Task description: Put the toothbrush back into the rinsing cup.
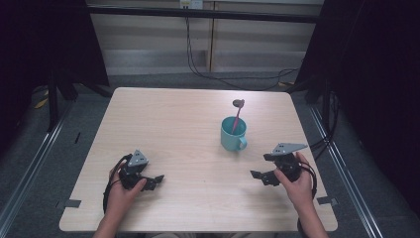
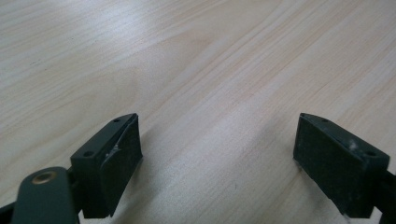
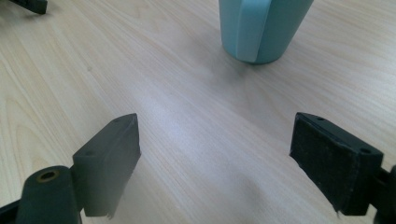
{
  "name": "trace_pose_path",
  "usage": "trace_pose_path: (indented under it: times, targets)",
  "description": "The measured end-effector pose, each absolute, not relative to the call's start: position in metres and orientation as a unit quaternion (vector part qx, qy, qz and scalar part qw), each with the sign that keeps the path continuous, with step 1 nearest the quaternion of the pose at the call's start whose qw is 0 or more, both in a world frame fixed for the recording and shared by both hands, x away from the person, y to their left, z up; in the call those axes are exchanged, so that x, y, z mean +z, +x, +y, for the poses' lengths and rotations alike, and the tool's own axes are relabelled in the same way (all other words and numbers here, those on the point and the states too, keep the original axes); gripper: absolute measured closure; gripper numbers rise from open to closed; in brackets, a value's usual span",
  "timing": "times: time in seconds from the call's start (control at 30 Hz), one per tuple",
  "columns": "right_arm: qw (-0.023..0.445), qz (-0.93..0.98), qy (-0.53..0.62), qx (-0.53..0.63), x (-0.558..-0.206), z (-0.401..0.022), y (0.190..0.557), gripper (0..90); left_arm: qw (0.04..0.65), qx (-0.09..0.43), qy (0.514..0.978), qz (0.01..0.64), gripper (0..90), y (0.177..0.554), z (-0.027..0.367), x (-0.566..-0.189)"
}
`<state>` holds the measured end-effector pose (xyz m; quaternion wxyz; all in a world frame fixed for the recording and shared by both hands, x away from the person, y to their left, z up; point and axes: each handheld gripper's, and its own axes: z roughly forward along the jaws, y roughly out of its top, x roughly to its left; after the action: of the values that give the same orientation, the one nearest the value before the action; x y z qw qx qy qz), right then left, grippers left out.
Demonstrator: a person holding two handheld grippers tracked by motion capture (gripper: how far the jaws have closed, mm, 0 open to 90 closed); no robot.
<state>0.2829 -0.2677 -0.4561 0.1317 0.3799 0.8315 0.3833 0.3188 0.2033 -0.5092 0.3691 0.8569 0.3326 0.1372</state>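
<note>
Both tools gape wide, empty; right tool (image 3: 215, 158) faces teal mug (image 3: 261, 28).

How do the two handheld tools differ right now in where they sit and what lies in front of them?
The left tool rests near the table's left front, far from the teal mug; the right tool sits at the right front, much closer to it. The left tool's own camera looks at bare wood, while the right tool's faces the mug's handle side. Both are open and hold nothing.
</note>
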Motion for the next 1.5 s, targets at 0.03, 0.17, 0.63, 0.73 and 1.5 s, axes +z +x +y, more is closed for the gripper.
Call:
trace_pose_path:
  times: [0.03,0.17,0.63,0.73,1.5]
  targets:
    - [0.131,0.831,0.381,0.383,-0.457,-0.269,0.282,15.8,0.369,0.137,0.857,0.333,14.8,0.319,0.203,-0.509]
    - [0.133,0.835,0.38,0.375,-0.46,-0.271,0.281,15.8,0.371,0.136,0.856,0.334,14.8,0.319,0.203,-0.509]
    - [0.13,0.846,0.375,0.356,-0.472,-0.275,0.273,15.8,0.371,0.136,0.856,0.333,14.8,0.319,0.203,-0.509]
    - [0.131,0.843,0.379,0.358,-0.475,-0.278,0.272,15.8,0.371,0.137,0.856,0.333,14.8,0.319,0.203,-0.509]
    - [0.136,0.849,0.379,0.342,-0.506,-0.289,0.258,14.7,0.369,0.136,0.858,0.331,14.8,0.319,0.203,-0.509]
